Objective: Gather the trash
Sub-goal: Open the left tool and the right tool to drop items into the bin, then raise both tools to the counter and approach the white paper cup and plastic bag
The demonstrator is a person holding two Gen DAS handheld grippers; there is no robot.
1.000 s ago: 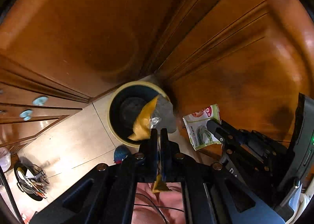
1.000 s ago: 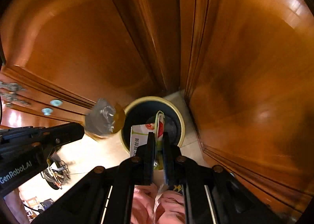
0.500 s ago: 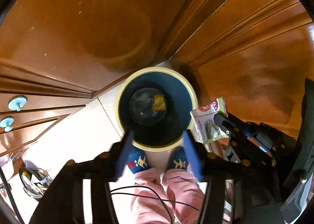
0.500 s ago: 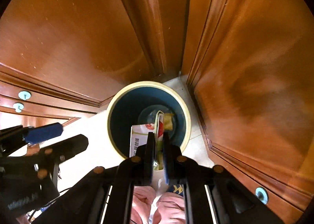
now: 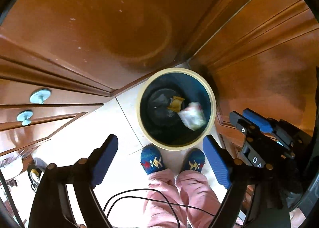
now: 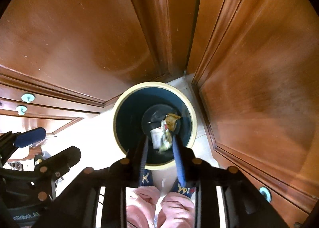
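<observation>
Both grippers hang over the round dark-blue, cream-rimmed bin (image 5: 212, 96) in the floor's corner. The left gripper (image 5: 160, 159) gapes empty; the right gripper (image 6: 161, 159), jaws just parting, has released the white crinkly packet (image 6: 160, 138). Beside it lies the yellow wrapper (image 5: 175, 104); both look light and limp, best pinched by an edge.

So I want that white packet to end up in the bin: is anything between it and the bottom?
Nothing visible is. The white packet is already below the bin's rim, clear of the right gripper, whose jaws have just been opening. Under it lie only a yellow wrapper and the dark bin floor.
</observation>
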